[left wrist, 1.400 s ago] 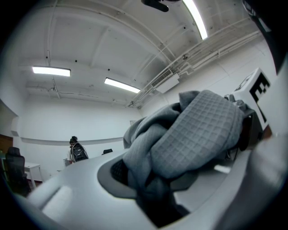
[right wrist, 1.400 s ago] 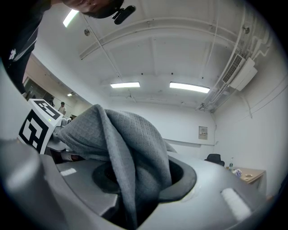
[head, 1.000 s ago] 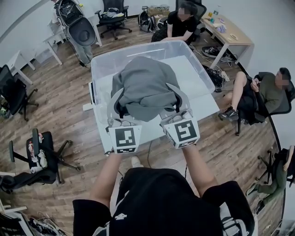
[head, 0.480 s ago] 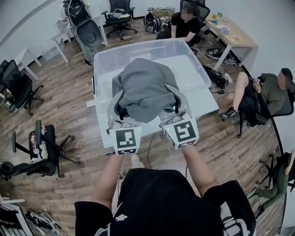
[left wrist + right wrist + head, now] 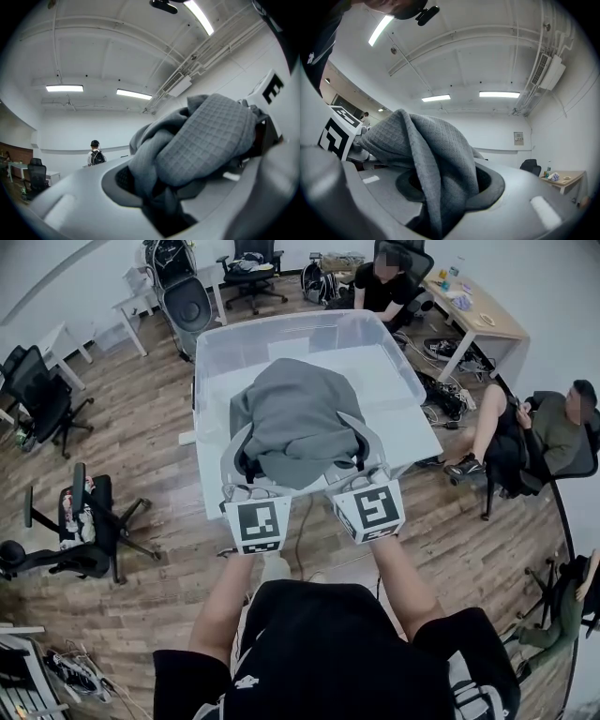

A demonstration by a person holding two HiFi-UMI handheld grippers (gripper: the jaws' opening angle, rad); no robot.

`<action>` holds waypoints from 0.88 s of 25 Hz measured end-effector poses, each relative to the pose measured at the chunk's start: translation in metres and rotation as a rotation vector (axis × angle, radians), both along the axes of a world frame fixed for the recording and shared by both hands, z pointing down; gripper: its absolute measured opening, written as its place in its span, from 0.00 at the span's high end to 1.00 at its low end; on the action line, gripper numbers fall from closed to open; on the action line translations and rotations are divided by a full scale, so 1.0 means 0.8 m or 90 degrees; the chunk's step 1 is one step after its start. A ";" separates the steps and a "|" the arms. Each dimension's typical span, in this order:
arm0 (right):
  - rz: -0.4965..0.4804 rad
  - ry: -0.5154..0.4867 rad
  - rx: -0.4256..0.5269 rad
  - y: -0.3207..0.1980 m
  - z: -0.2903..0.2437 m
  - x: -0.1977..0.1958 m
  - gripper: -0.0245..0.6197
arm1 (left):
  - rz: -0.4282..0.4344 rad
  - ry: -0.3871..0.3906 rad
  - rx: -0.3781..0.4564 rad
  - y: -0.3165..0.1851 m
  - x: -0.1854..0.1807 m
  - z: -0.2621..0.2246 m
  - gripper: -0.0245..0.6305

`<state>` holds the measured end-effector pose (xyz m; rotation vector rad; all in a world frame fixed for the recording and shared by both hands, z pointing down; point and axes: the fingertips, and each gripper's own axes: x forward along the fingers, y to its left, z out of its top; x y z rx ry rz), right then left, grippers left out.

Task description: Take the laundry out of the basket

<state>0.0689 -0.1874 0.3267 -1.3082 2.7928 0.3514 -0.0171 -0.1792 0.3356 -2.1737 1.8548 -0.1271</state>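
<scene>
Over white table, left gripper and right gripper clamp garment.

Bright ceiling strips; heavy fisheye warp, edges perhaps soft.

The garment hangs above the basket, which stands on the worktop. The left gripper clamps its left side, the right gripper its right.

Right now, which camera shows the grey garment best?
The head view: it shows the whole grey garment draped between the left gripper and right gripper. The left gripper view and right gripper view each show only a bunched fold of its waffle-textured cloth clamped in that gripper's jaws, against the ceiling.
</scene>
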 end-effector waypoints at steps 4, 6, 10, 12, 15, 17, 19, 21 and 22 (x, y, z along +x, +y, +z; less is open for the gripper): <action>-0.010 -0.004 -0.001 0.015 0.001 0.006 0.71 | -0.012 -0.005 -0.002 0.016 0.007 0.000 0.74; -0.014 -0.008 -0.002 0.022 0.001 0.009 0.71 | -0.017 -0.008 -0.001 0.024 0.009 0.000 0.74; -0.026 -0.009 -0.002 0.032 0.000 0.006 0.71 | -0.027 -0.012 -0.002 0.036 0.006 -0.002 0.74; -0.032 -0.007 -0.003 0.032 -0.001 0.003 0.71 | -0.031 -0.012 -0.004 0.037 0.003 -0.003 0.74; -0.036 -0.009 -0.004 0.034 -0.001 -0.005 0.71 | -0.033 -0.012 -0.007 0.040 -0.005 -0.003 0.74; -0.036 -0.007 -0.004 0.036 0.001 -0.012 0.71 | -0.032 -0.010 -0.008 0.042 -0.012 0.000 0.74; -0.034 -0.003 -0.005 0.038 0.004 -0.018 0.71 | -0.029 -0.005 -0.010 0.044 -0.017 0.003 0.74; -0.029 0.000 -0.005 0.040 0.005 -0.020 0.71 | -0.025 -0.001 -0.010 0.045 -0.020 0.004 0.74; -0.027 0.000 -0.005 0.041 0.004 -0.021 0.71 | -0.022 0.001 -0.009 0.045 -0.021 0.004 0.74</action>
